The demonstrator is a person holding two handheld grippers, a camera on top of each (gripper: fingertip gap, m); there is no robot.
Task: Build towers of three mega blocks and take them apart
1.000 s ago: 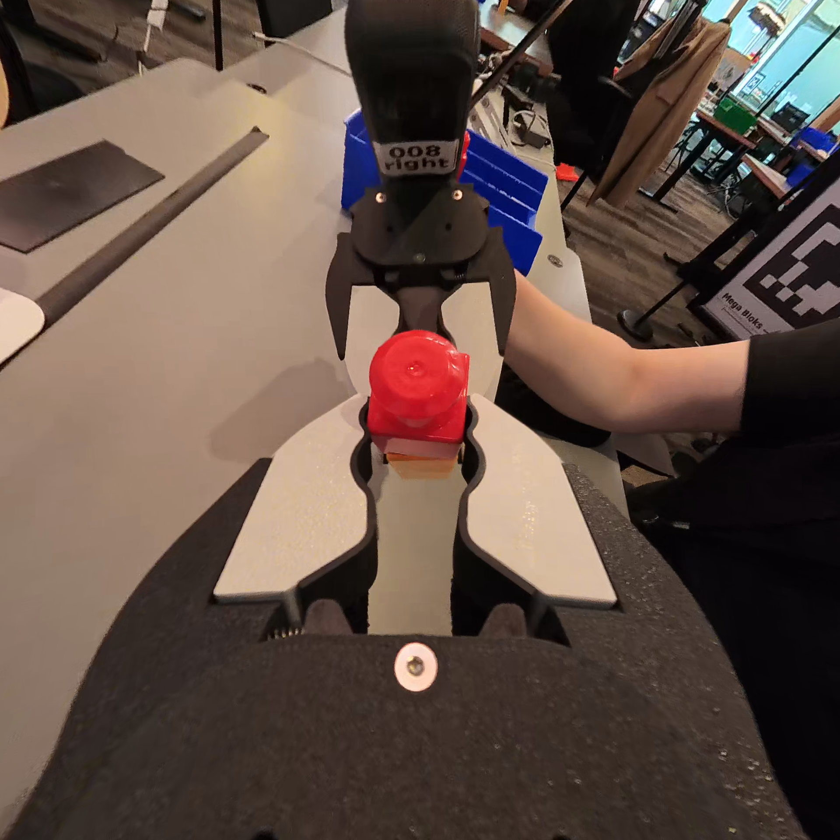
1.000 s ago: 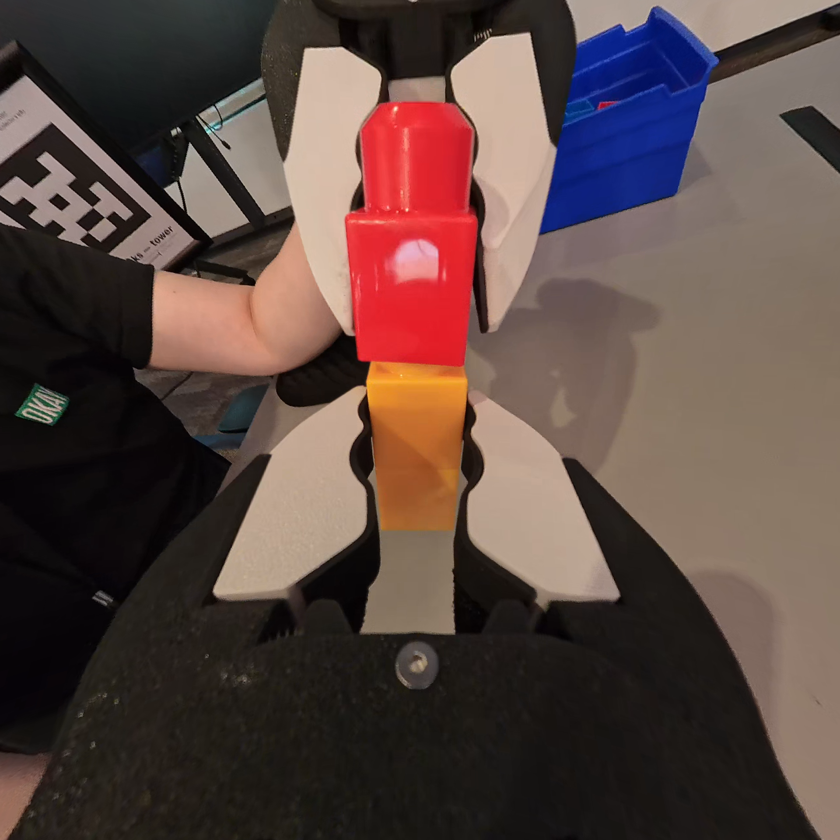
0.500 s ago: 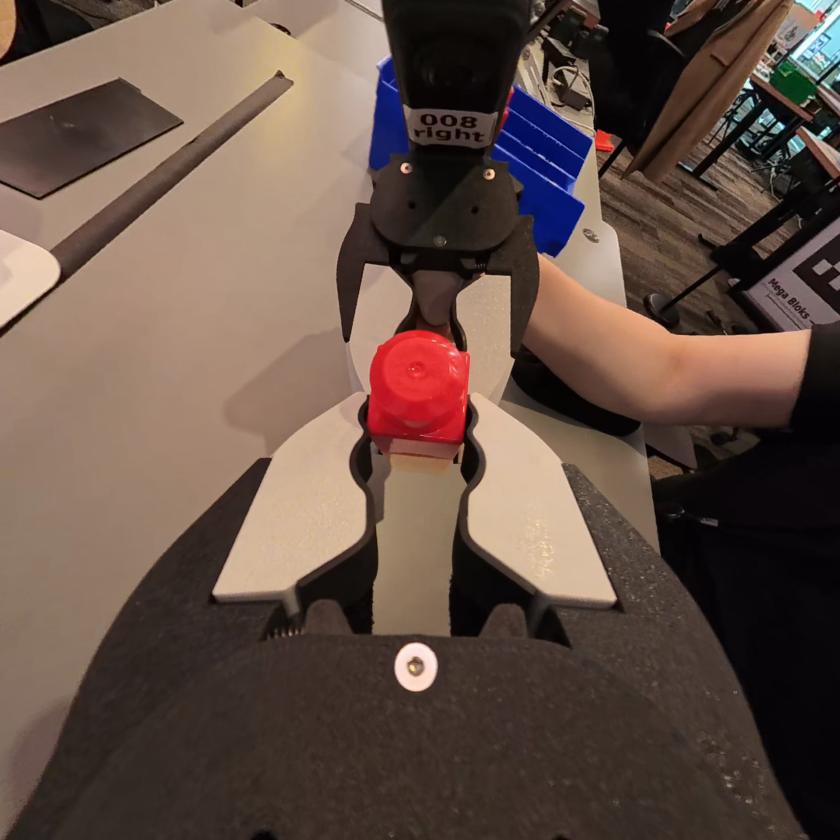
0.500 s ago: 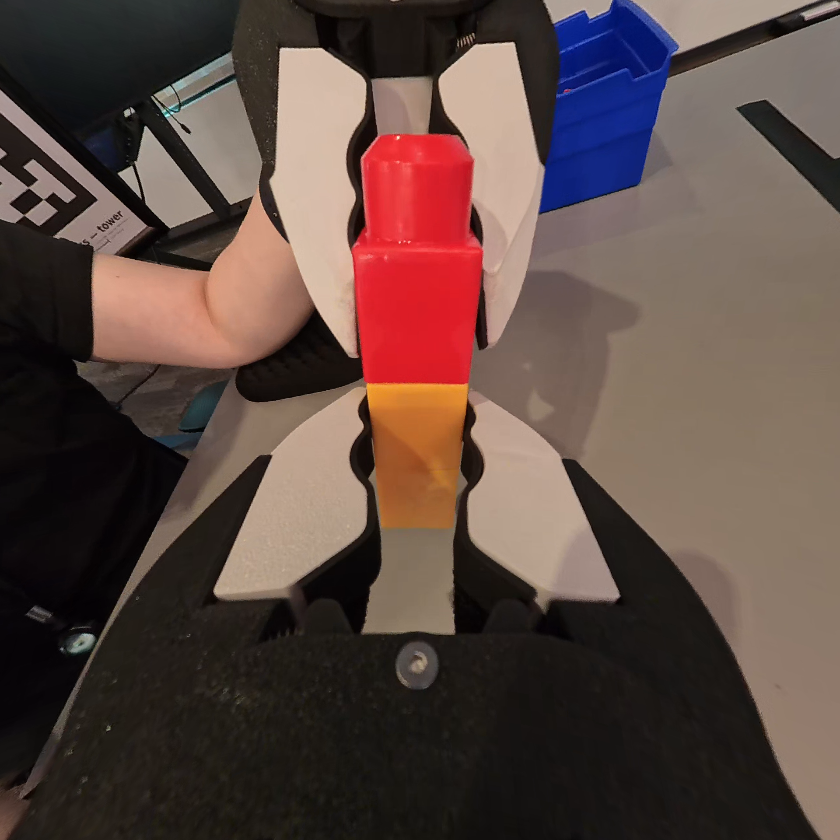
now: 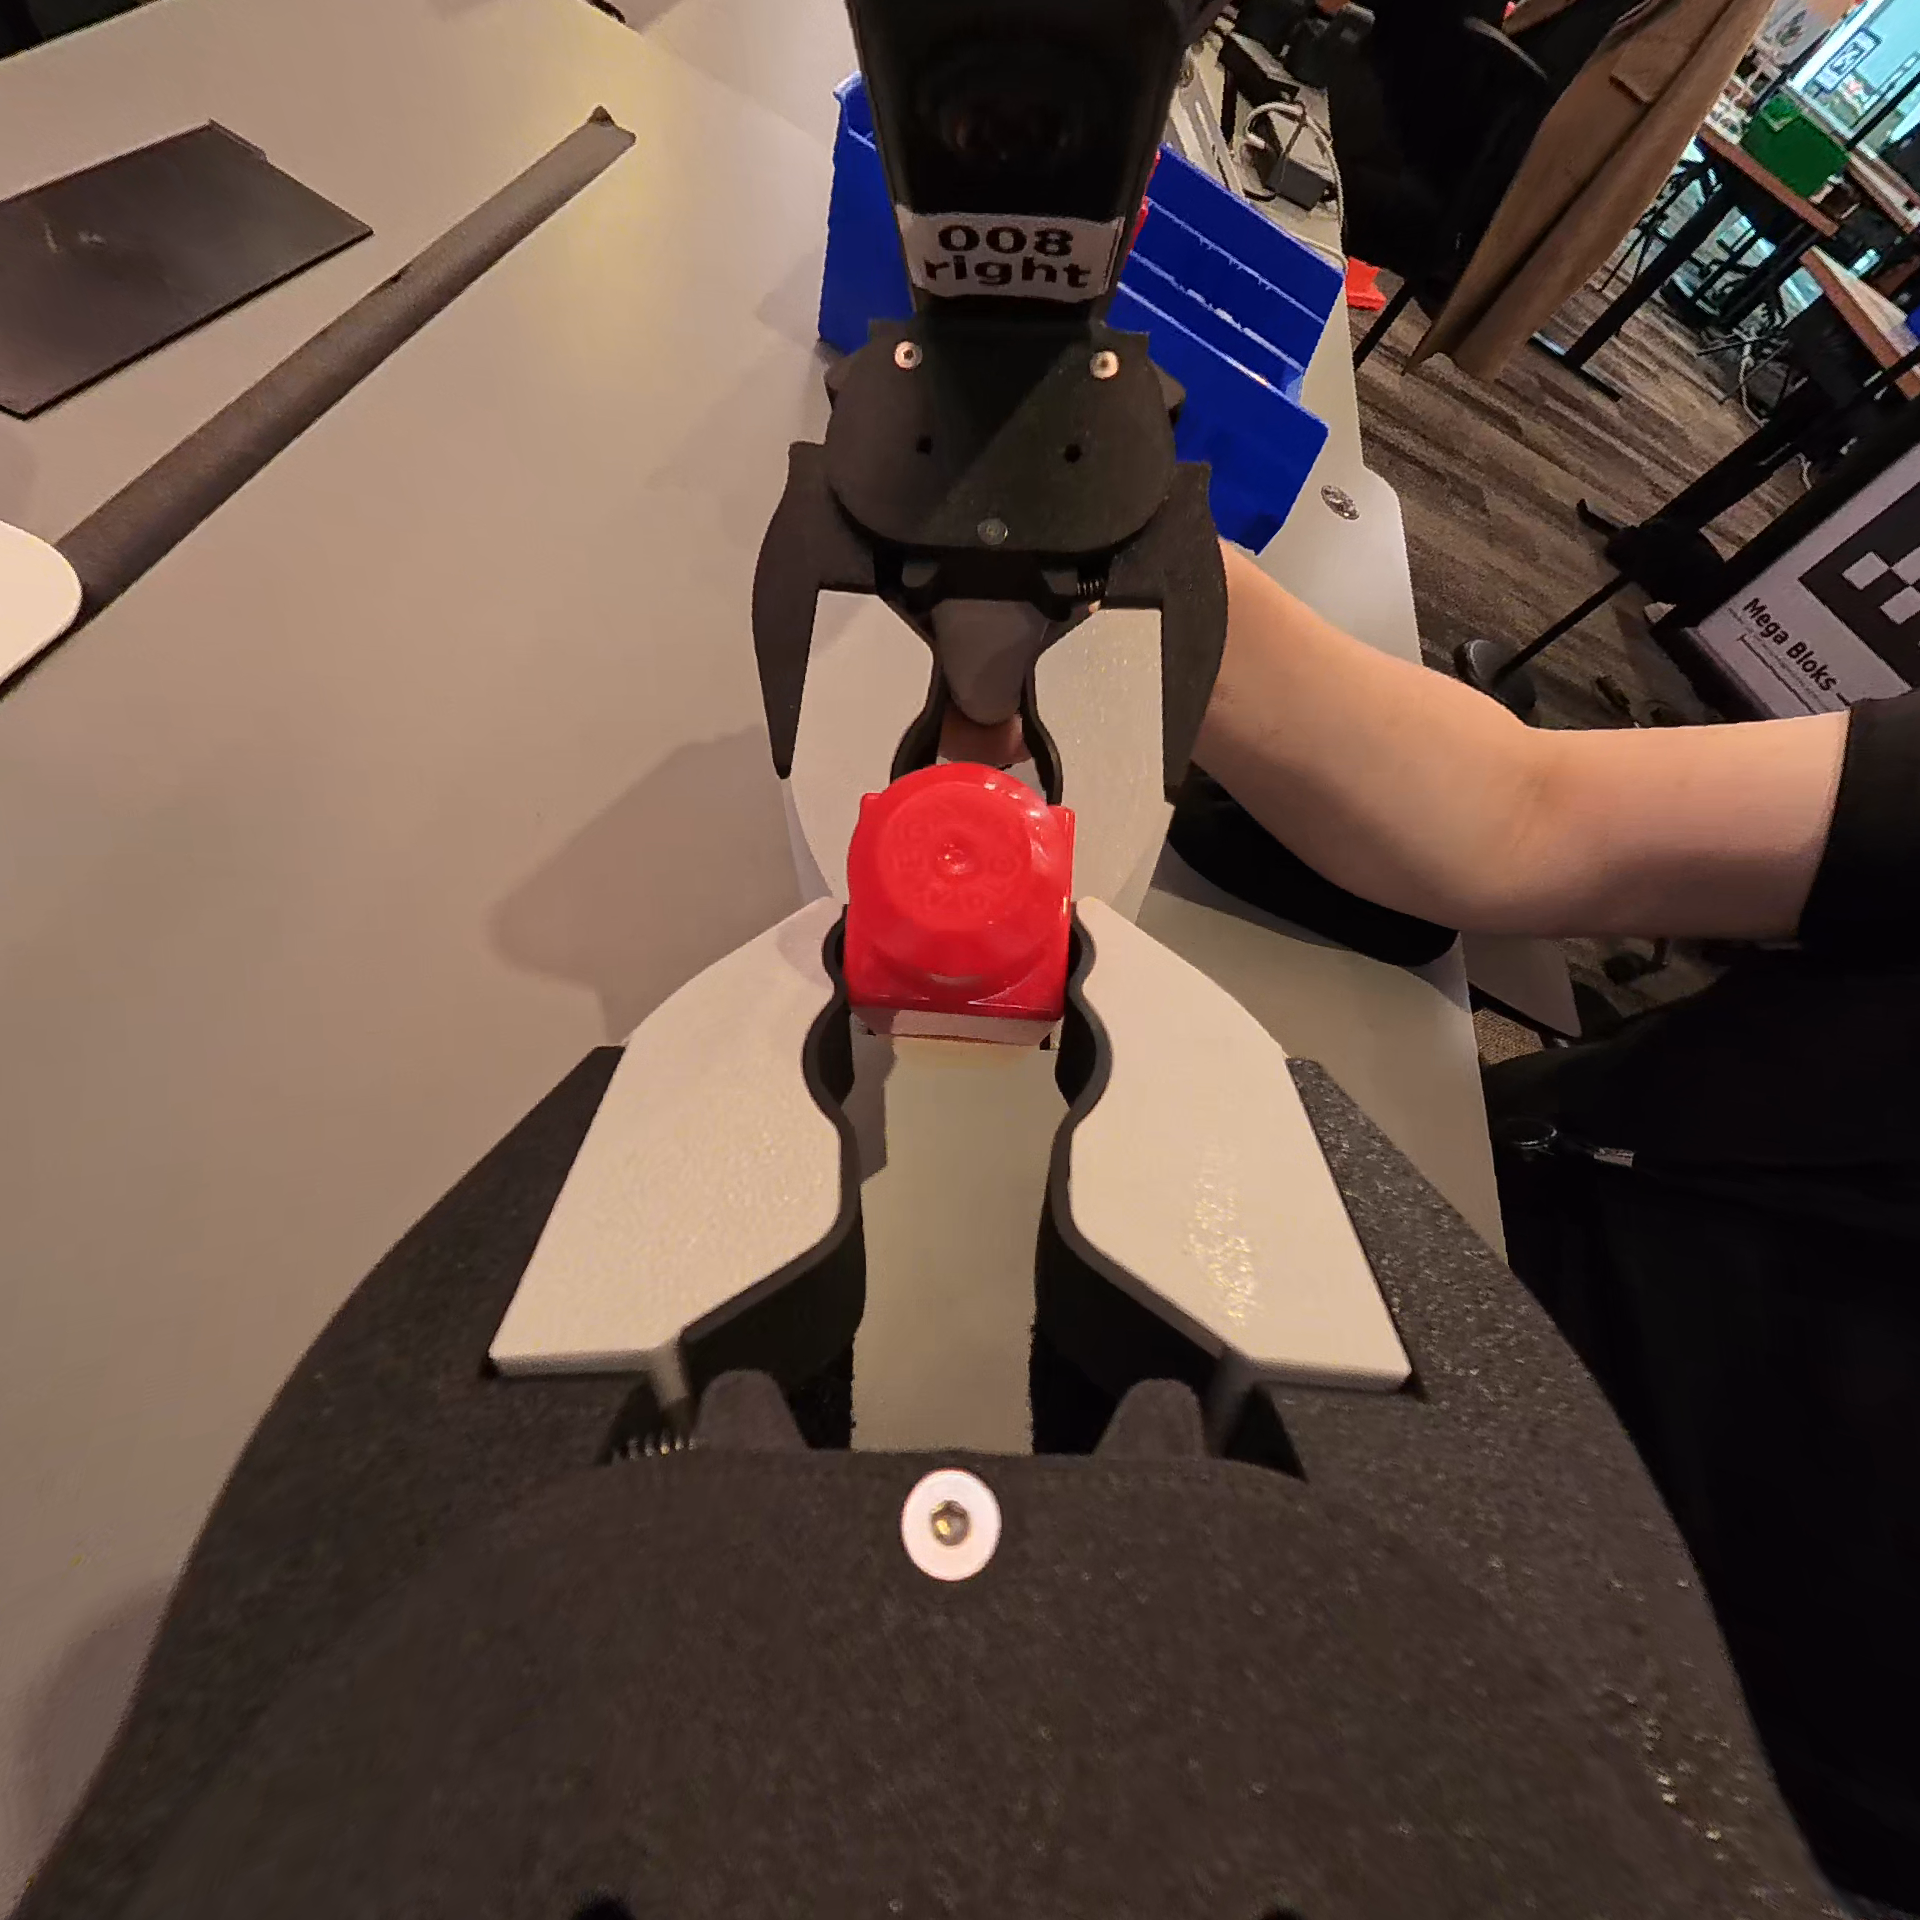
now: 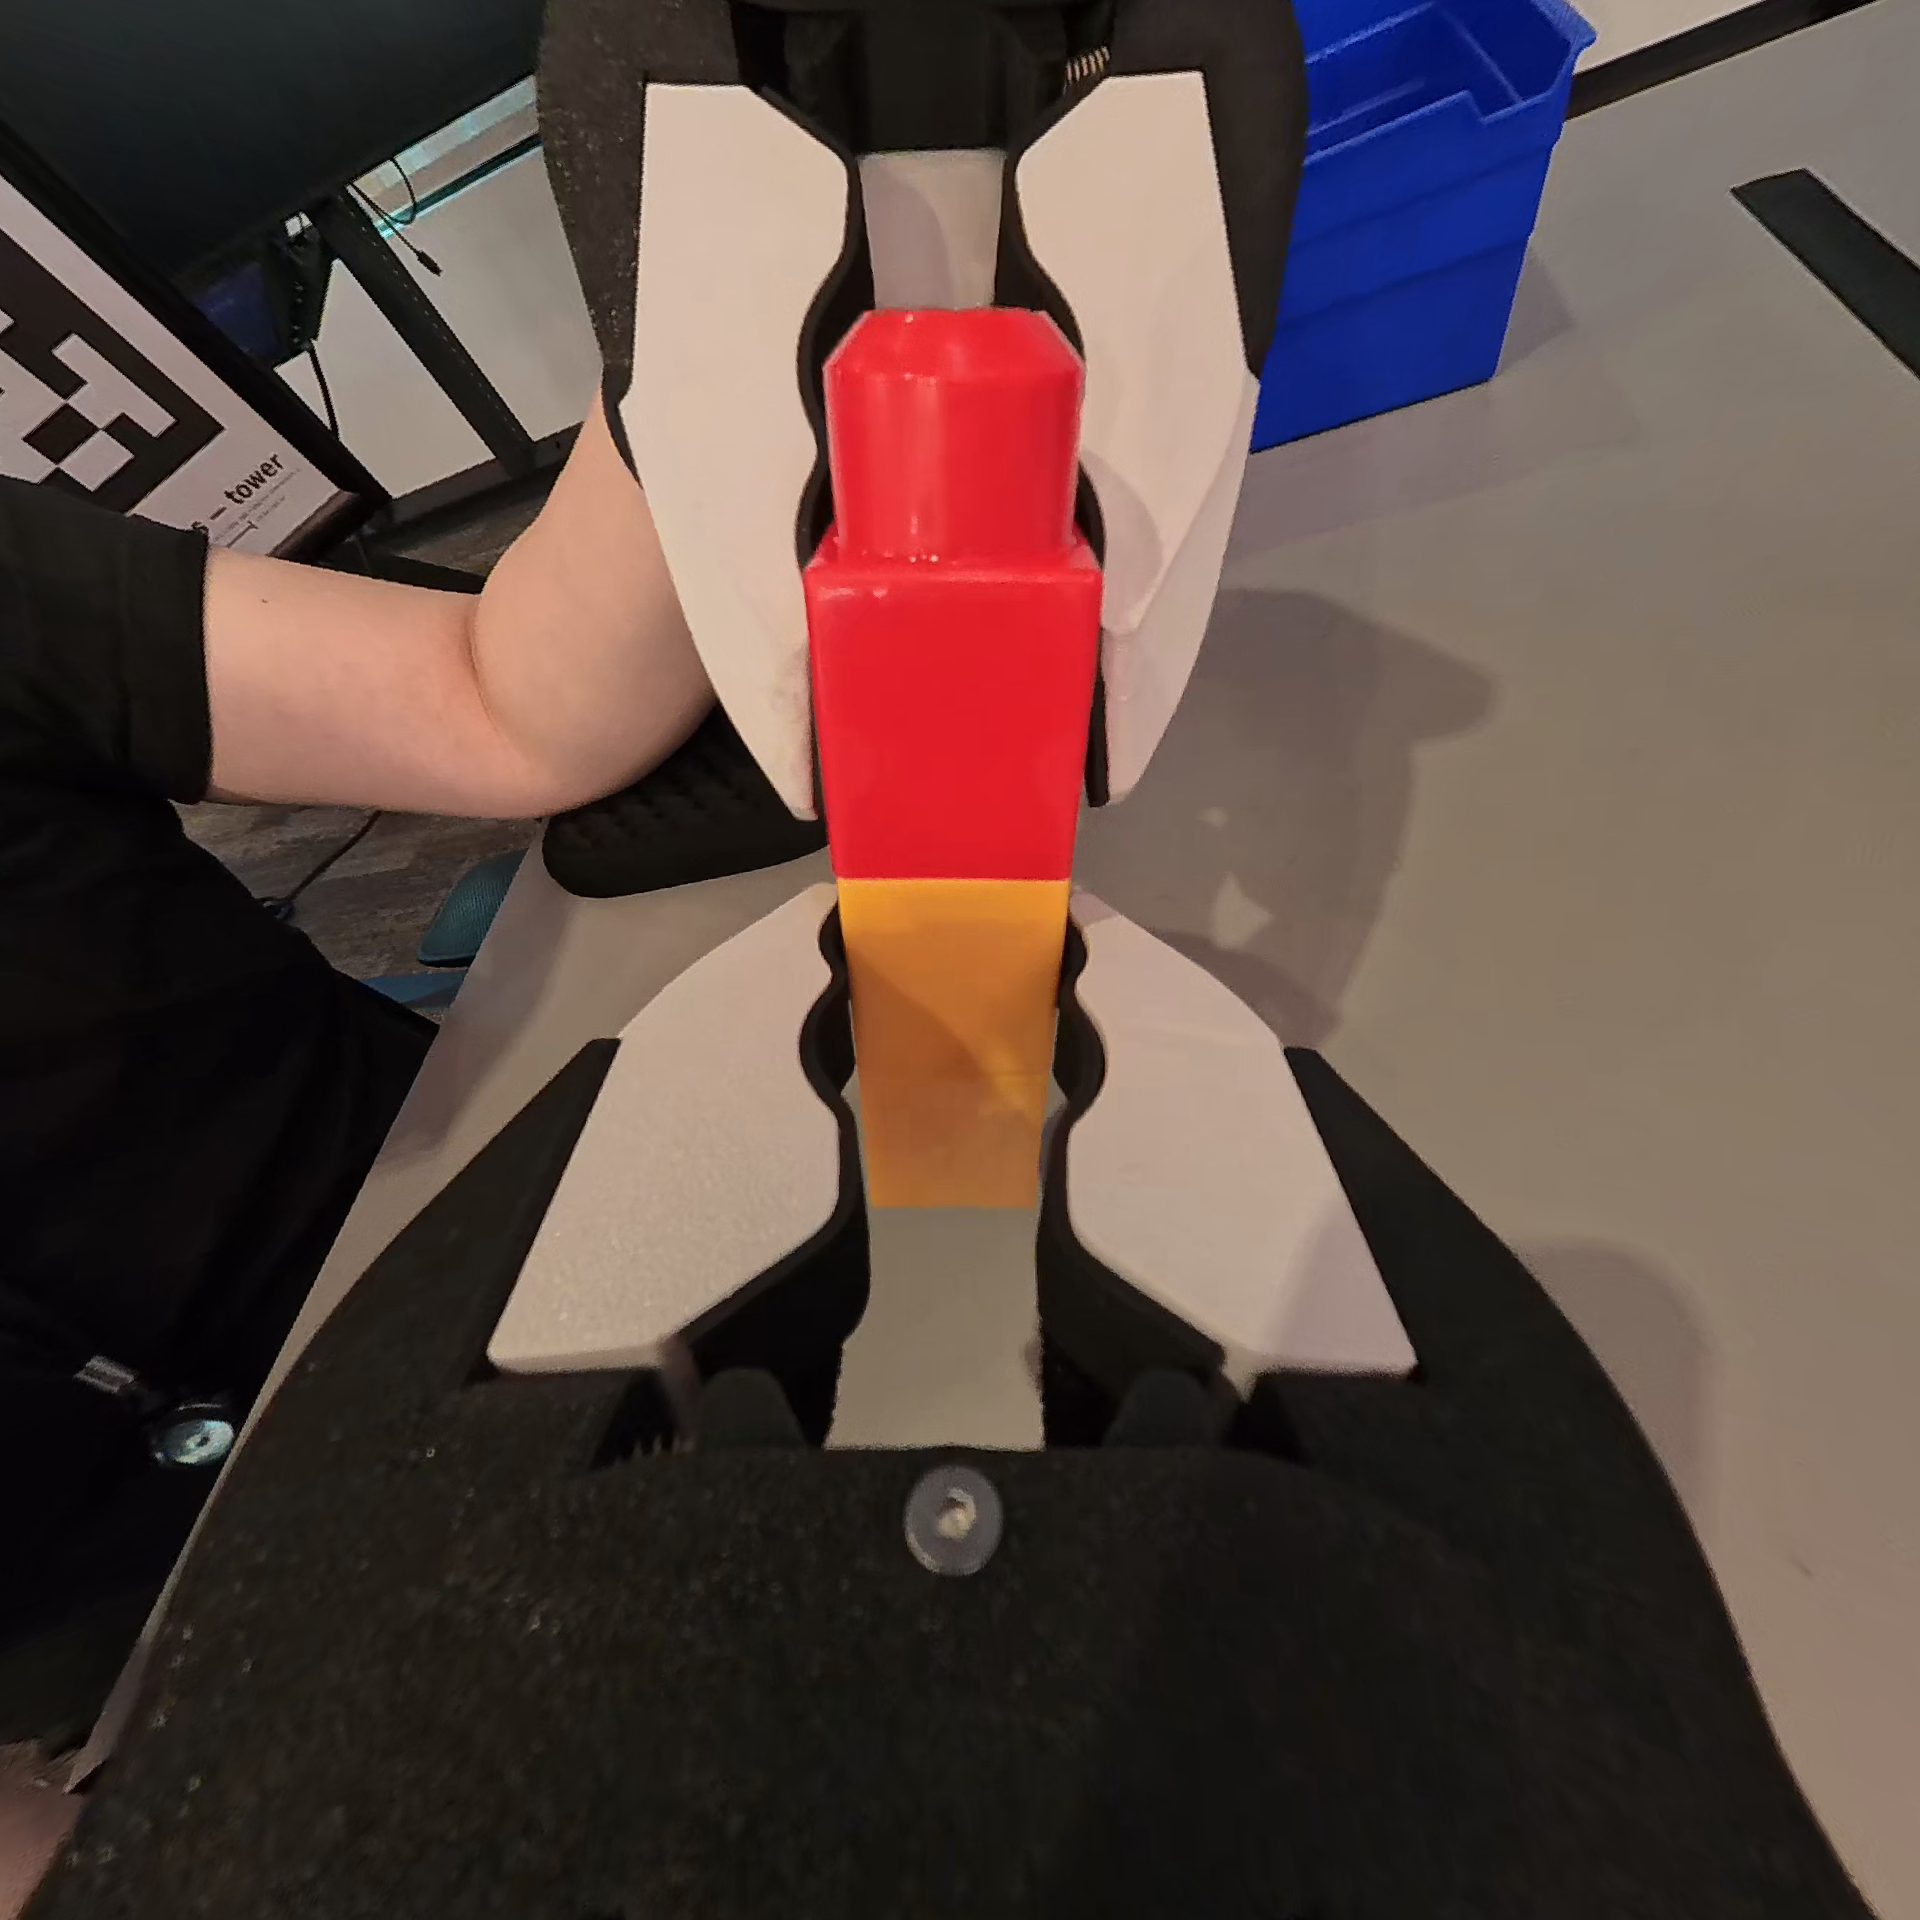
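A red block sits stud-up, flush on an orange block, making a two-block stack held above the grey table. My right gripper is shut on the orange block. My left gripper reaches in from the opposite side and is shut on the red block's body. In the left wrist view the red block fills my left gripper's tips, with only a sliver of the orange block below. The right gripper faces it, its tips hidden behind the block.
A blue bin stands at the table's far end, also in the right wrist view. A black mat and a dark strip lie to the left. A person's forearm crosses at the right. A marker sign stands off the table. Only a small space, under 4 cm, lies between the two pairs of fingers.
The red block has gone from slightly askew on the orange block to straight and flush on it. Both grippers kept their hold and shifted a little together.
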